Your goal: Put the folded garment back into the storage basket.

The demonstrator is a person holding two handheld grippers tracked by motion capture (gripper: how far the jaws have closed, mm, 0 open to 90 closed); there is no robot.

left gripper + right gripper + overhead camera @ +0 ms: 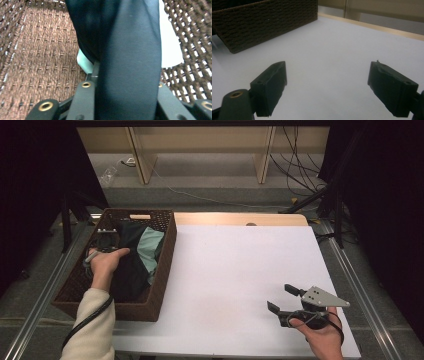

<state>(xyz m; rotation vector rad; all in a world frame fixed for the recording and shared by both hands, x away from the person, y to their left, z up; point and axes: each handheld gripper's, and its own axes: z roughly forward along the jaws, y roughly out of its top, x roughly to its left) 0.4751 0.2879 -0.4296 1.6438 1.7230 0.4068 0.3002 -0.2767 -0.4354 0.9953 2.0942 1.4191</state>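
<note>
basket (162,270): dark brown woven wicker, rough and ribbed
dark cloth (130,65): smooth matt fabric, almost black
pale green cloth (151,250): soft matt fabric
surface (235,270): smooth matt white sheet, light wood strip along far edge
right tool (327,87): matt black plastic jaws, brass-coloured rivets

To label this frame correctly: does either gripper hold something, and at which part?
The left gripper is shut on the dark cloth inside the basket, on a fold near its edge. The right gripper is open and holds nothing.
</note>
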